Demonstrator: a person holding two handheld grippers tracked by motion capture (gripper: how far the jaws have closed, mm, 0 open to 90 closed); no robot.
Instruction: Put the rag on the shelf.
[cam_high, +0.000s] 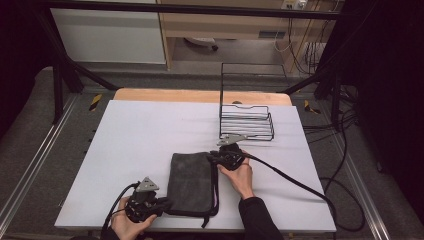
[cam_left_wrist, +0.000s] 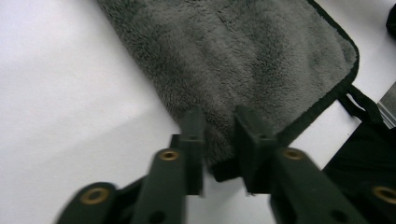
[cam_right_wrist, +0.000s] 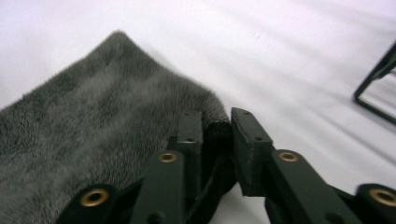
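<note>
A grey towel (cam_high: 191, 183), folded to a tall rectangle with a black hem, lies flat on the near middle of the white table (cam_high: 140, 145). A black loop hangs from its near right corner over the table's near edge.

Its near left corner is met by the left gripper (cam_high: 164, 202), held low by the left hand (cam_high: 127, 225) at the table's near edge. In the left gripper view the jaws stand a little apart with the hemmed corner (cam_left_wrist: 223, 170) lying between them; a gap is seen on each side of the cloth, so the corner is not pinched.

Its far right corner is met by the right gripper (cam_high: 212, 158), held by the right hand (cam_high: 240, 177), whose dark sleeve comes in from the near edge. In the right gripper view the black hem (cam_right_wrist: 217, 135) sits between slightly parted jaws, against the left one and clear of the right one, so no firm hold is seen.

A cable trails from each gripper, the right one running off toward the table's right side.

Just beyond the right gripper, on the far right part of the table, stands a black wire rack (cam_high: 247, 122) with a tall frame at its back.
</note>
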